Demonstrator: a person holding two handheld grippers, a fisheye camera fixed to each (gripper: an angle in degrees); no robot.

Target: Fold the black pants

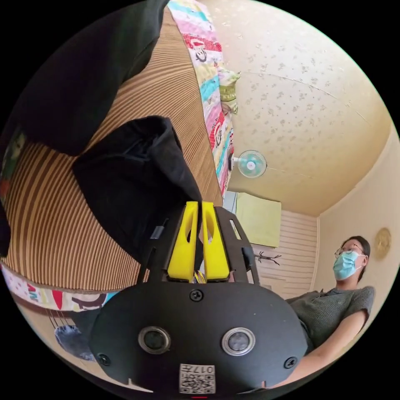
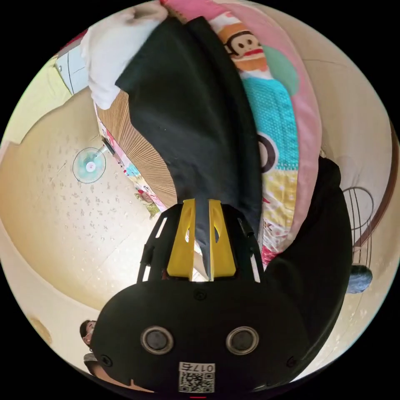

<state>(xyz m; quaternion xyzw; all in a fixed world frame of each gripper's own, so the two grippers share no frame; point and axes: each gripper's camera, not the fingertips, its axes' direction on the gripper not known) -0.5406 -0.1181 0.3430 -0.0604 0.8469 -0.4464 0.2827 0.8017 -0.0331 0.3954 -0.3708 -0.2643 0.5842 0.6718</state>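
Note:
The black pants [image 1: 133, 175] lie bunched on a brown striped mat [image 1: 50, 216], with one edge drawn up to my left gripper [image 1: 200, 204]. Its yellow jaws stand close together and pinch that edge. In the right gripper view, a long stretch of the black pants [image 2: 196, 116] runs from the mat straight into my right gripper [image 2: 202, 202]. The cloth sits between its two yellow jaws, which press on it. More dark cloth [image 1: 83, 62] lies across the mat farther off.
A colourful patterned sheet [image 1: 212, 96] [image 2: 271, 125] borders the striped mat [image 2: 137, 146]. White cloth [image 2: 112, 50] lies at the mat's far end. Dark cloth [image 2: 316, 250] hangs over the sheet's edge. A wall fan [image 1: 250, 163] and a seated person [image 1: 333, 300] are beyond.

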